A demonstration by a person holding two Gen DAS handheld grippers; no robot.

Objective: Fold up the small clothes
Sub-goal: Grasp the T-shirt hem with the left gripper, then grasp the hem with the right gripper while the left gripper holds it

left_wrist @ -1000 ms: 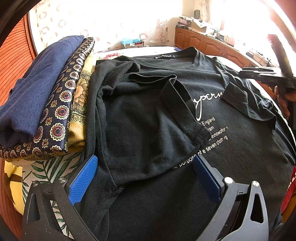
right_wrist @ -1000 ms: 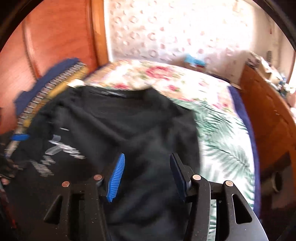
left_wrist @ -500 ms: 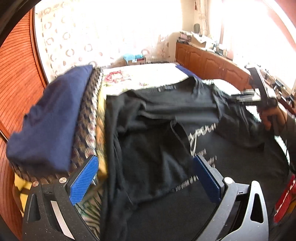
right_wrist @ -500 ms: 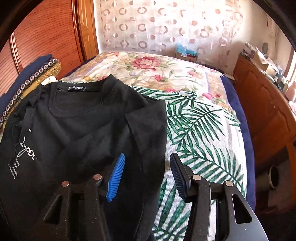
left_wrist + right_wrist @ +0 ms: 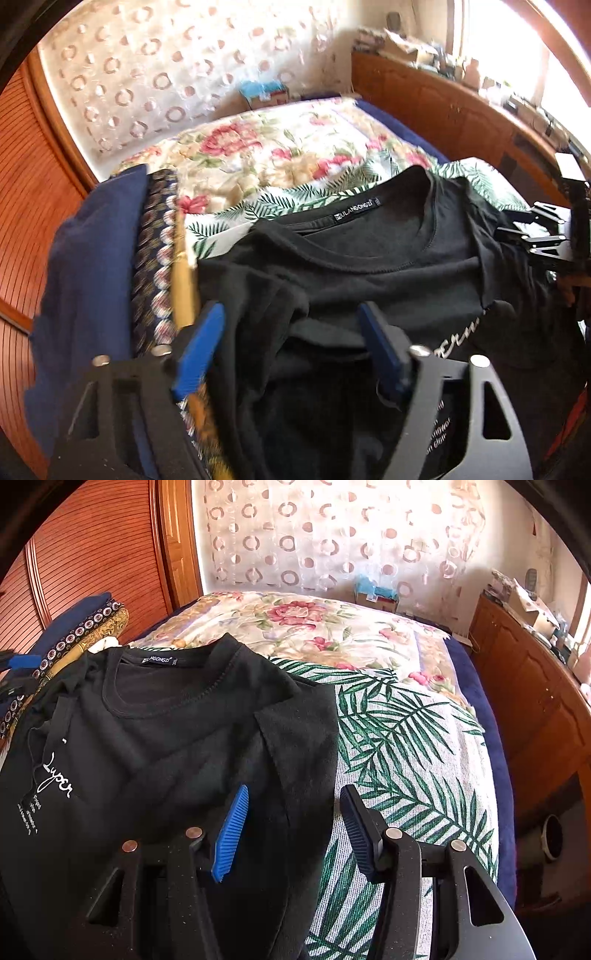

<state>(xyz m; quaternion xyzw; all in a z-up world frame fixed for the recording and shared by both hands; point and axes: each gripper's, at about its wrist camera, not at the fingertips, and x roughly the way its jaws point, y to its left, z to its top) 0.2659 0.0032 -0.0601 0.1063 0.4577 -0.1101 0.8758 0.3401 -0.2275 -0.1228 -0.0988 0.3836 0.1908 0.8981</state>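
A black T-shirt [image 5: 388, 266] with white lettering lies front up on the bed, collar toward the curtain; both sleeves are folded inward. It also shows in the right wrist view [image 5: 166, 738]. My left gripper [image 5: 291, 332] is open and empty, low over the shirt's left shoulder and folded sleeve. My right gripper [image 5: 291, 816] is open and empty over the shirt's right edge, one finger above the fabric and the other above the sheet. The right gripper also appears at the far right of the left wrist view [image 5: 543, 236].
A stack of folded clothes [image 5: 110, 277], navy on top, lies left of the shirt against a wooden wardrobe [image 5: 92, 554]. The bed has a palm-leaf sheet [image 5: 399, 746] and floral cover [image 5: 277, 147]. A wooden cabinet [image 5: 535, 686] runs along the right. A curtain hangs behind.
Both grippers moved up the shirt toward the collar end. The left one has drawn nearer the shoulder and narrowed a little. The right one settled over the shirt's right edge.
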